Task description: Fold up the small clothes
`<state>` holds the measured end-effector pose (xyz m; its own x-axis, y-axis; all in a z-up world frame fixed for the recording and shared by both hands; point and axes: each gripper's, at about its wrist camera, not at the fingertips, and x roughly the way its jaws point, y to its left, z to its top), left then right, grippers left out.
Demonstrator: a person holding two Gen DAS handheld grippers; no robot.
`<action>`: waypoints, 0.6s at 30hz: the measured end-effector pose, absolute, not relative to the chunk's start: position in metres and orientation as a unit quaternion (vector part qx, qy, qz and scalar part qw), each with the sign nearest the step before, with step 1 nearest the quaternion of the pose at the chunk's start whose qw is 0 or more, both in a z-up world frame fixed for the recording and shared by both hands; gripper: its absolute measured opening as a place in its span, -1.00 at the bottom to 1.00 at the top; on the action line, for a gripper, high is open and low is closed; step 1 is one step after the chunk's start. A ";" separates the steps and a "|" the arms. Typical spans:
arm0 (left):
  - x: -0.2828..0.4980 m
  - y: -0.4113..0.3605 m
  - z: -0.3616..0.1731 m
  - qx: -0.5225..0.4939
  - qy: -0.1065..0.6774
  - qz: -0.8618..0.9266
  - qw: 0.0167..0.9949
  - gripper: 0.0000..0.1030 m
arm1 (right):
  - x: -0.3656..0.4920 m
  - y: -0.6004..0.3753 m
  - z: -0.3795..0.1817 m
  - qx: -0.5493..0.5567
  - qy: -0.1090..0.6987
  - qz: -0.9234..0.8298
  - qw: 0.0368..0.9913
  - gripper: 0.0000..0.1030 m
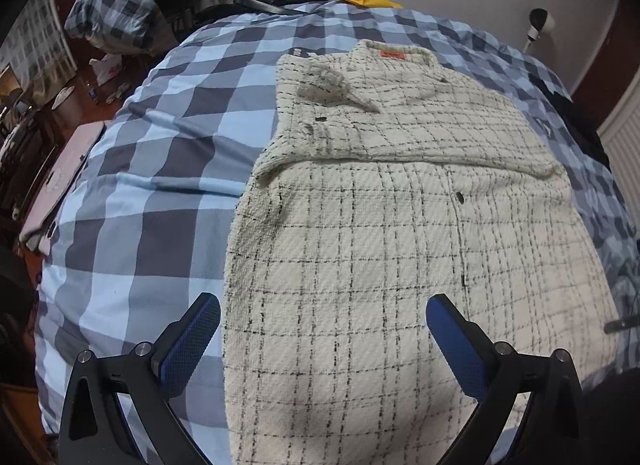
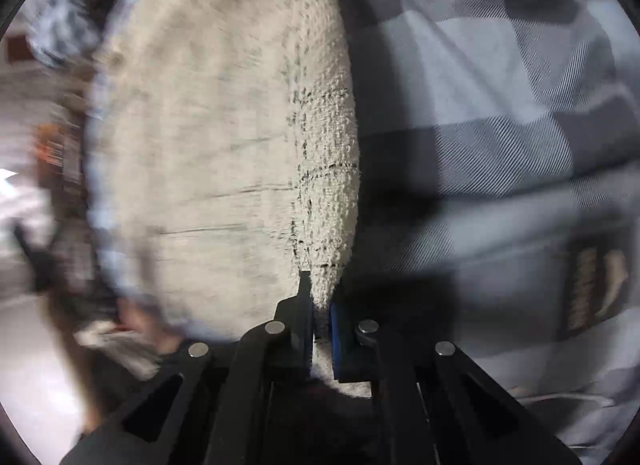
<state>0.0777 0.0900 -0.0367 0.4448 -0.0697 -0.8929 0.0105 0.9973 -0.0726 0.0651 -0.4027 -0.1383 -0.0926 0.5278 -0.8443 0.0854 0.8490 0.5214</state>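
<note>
The left hand-held gripper [image 1: 323, 315] hangs with its blue-padded fingers [image 1: 192, 339] spread wide and holding nothing, one finger over the checked bed cover [image 1: 132, 201] and the other over the lower part of the cream checked shirt [image 1: 400, 233]. That shirt lies flat on the bed, filling the left wrist view from its centre out toward 3 o'clock, collar and orange label [image 1: 392, 53] up at 12 o'clock, one sleeve folded across the chest as a band, dark buttons [image 1: 460, 197] down the front. The right hand-held gripper [image 2: 322, 305] is clamped narrow on an edge of the same shirt [image 2: 328, 201], the nubby cloth pinched between its fingers and rising toward 12 o'clock; left of that edge the fabric is blurred. From 1 to 4 o'clock in the right wrist view lies the blue and grey bed cover [image 2: 500, 137].
</note>
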 end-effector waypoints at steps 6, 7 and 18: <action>0.081 0.088 -0.038 -0.029 0.530 -0.026 0.847 1.00 | 0.049 -0.395 -0.184 0.157 0.773 0.128 0.602 -0.96; 0.081 0.087 -0.039 -0.028 0.532 -0.027 0.846 1.00 | 0.050 -0.388 -0.189 0.147 0.778 0.122 0.598 -0.96; 0.085 0.073 -0.044 0.006 0.534 -0.032 0.845 1.00 | 0.145 -0.296 -0.100 -0.070 0.612 0.009 0.788 0.75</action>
